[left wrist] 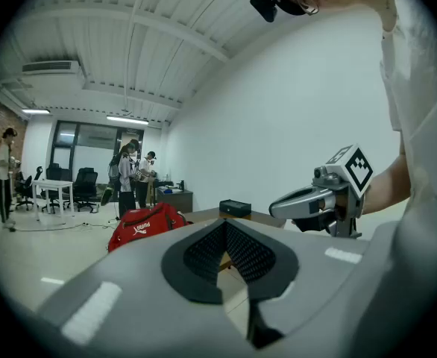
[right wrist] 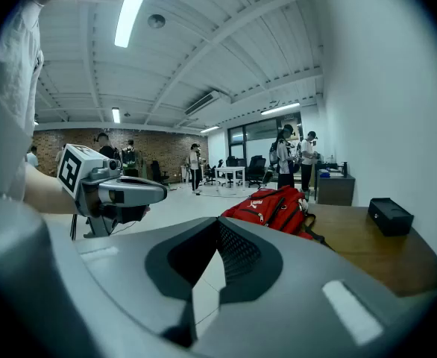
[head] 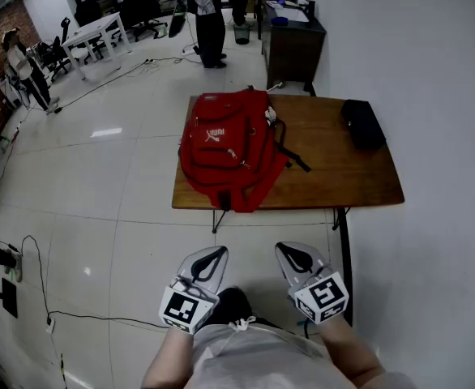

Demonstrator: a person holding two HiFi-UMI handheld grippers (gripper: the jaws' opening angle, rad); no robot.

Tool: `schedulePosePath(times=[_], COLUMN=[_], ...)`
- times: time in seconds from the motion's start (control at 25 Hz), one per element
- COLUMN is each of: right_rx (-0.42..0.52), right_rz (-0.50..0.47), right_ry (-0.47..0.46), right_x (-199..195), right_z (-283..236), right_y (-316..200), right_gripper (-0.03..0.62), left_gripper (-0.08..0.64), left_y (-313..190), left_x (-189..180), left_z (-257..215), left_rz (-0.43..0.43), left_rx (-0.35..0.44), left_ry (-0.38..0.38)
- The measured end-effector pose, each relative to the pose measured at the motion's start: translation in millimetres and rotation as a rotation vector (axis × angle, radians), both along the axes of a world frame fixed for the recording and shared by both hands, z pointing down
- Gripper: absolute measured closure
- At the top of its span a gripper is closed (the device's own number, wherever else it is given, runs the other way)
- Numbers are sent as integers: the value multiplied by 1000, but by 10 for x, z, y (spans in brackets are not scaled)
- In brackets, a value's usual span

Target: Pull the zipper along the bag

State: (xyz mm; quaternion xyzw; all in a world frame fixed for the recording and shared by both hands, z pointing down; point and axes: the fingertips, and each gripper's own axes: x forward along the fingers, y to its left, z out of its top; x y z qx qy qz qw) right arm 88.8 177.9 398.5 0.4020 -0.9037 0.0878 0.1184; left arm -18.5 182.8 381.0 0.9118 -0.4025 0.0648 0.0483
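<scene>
Currently, the left tool [head: 211,264] and right tool [head: 296,261] are both fully closed and empty at 6 o'clock, well apart from the red fabric backpack [head: 231,148] at 12 o'clock. The backpack lies at the 9 o'clock end of the brown wooden tabletop [head: 335,177], reaching its near edge. Likely fault: pulling the zipper without bracing would drag the backpack off that edge.

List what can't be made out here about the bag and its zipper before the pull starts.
- Red backpack: its zipper pull is too small to find in the head view. Both gripper views show the bag far off and smaller still.
- Backpack's underside: hidden by the bag itself in every view.
- Black case on the table: too small to tell what it is or whether it is shut.
</scene>
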Motion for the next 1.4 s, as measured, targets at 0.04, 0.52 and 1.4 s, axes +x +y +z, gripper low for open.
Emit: schedulePosePath(times=[0.04, 0.52, 1.4], right_rx=[2, -7, -303], right_rz=[-2, -51, -235], right_ry=[0, 47, 298], right_x=[4, -109, -553], right_z=[18, 124, 1569], right_y=[-94, -1734, -3282], right_gripper=[586, 586, 543], left_gripper=[554, 554, 554], left_y=[-91, -1797, -3492], left_x=[-7, -76, 182], left_z=[42, 339, 1891], left_rz=[-3, -19, 68], left_rx=[-5, -69, -429], left_ry=[-5, 25, -72])
